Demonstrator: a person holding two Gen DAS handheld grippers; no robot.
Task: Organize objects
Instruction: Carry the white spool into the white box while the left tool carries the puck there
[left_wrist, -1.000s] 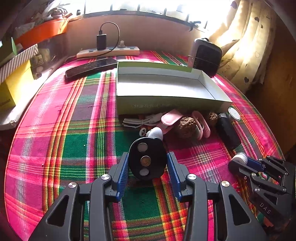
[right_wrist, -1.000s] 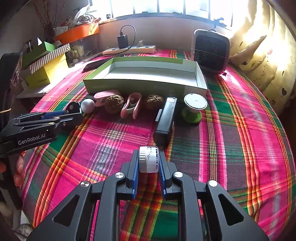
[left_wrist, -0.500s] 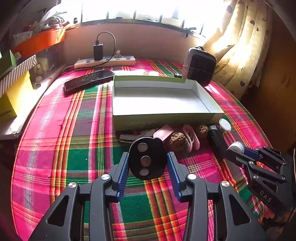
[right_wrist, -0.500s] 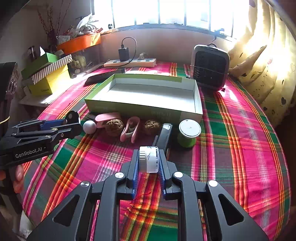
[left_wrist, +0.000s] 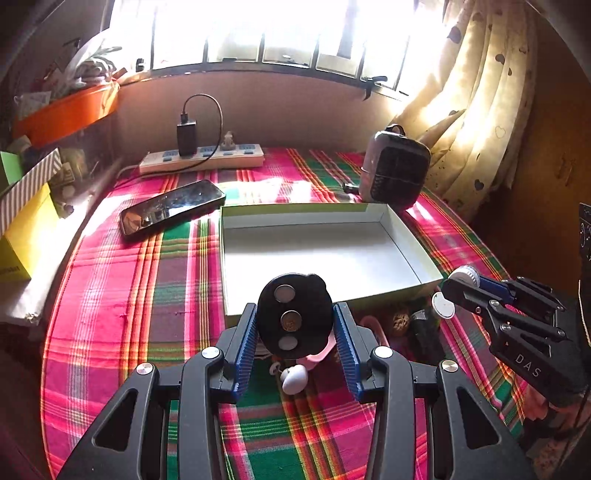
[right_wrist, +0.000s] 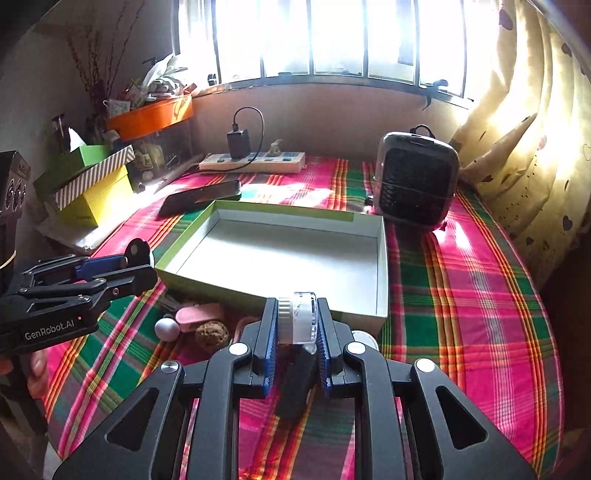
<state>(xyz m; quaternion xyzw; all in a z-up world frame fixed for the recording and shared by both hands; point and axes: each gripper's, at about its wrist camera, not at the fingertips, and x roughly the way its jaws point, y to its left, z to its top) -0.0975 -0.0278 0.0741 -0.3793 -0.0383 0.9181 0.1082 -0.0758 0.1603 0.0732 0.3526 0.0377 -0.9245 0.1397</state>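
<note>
My left gripper (left_wrist: 295, 325) is shut on a round black disc (left_wrist: 294, 315) with three metal studs, held above the table just before the near wall of the open green-and-white box (left_wrist: 325, 254). My right gripper (right_wrist: 297, 321) is shut on a small white round jar (right_wrist: 297, 319), held above the box's (right_wrist: 280, 258) near edge. Each gripper shows in the other's view: the right gripper (left_wrist: 461, 282), the left gripper (right_wrist: 136, 262). On the cloth below lie a white ball (right_wrist: 167, 328), a walnut (right_wrist: 211, 334), a pink case (right_wrist: 199, 314) and a black bar (right_wrist: 295, 384).
A phone (left_wrist: 171, 206) lies left of the box. A black fan heater (right_wrist: 415, 181) stands behind its right corner. A power strip (left_wrist: 201, 158) with a charger sits at the back wall. Stacked boxes (right_wrist: 92, 181) stand at the left. A curtain (right_wrist: 535, 129) hangs on the right.
Both grippers have risen and moved forward toward the box with their objects still held. The loose items on the cloth now lie under and behind the fingertips.
</note>
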